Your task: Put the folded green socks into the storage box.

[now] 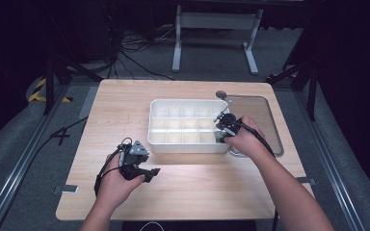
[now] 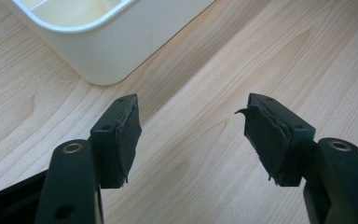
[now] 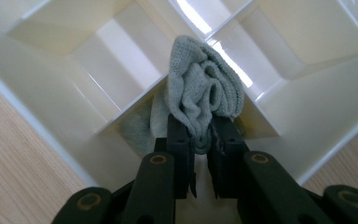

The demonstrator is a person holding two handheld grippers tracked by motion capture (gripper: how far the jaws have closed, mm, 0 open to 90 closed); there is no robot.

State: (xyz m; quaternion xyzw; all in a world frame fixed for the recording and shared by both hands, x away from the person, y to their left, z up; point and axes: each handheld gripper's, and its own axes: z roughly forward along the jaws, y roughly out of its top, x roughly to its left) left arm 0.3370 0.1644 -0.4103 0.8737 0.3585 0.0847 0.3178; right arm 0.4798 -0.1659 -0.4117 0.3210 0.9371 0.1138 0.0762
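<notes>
So the setup is a light wooden table with a pale grain, sitting in a pretty dark room. Grey carpet-ish floor all around it, black curtains or walls at the back and sides, a bunch of cables snaking over the floor behind, and the white legs of some stand further back. There's yellow-black hazard tape at the far left and metal rails running down both sides of the table.

On the table is a white divided organizer tray, lots of little compartments. Just right of it lies a clear lid, flat on the wood, with a small round dark thing near its far corner.

The right gripper is at the tray's near right corner, and its jaws are pinched tight on a bunched-up greyish-green cloth, looks like a knit sock or rag. The cloth sits over the divider walls of the corner compartment, part of it down inside. In the high view the right gripper is right at that corner.

The left gripper hovers over bare wood just in front of the tray's near left corner, jaws spread wide with nothing between them; you can see the pads are a bit frayed. High view has the left gripper near the front edge
</notes>
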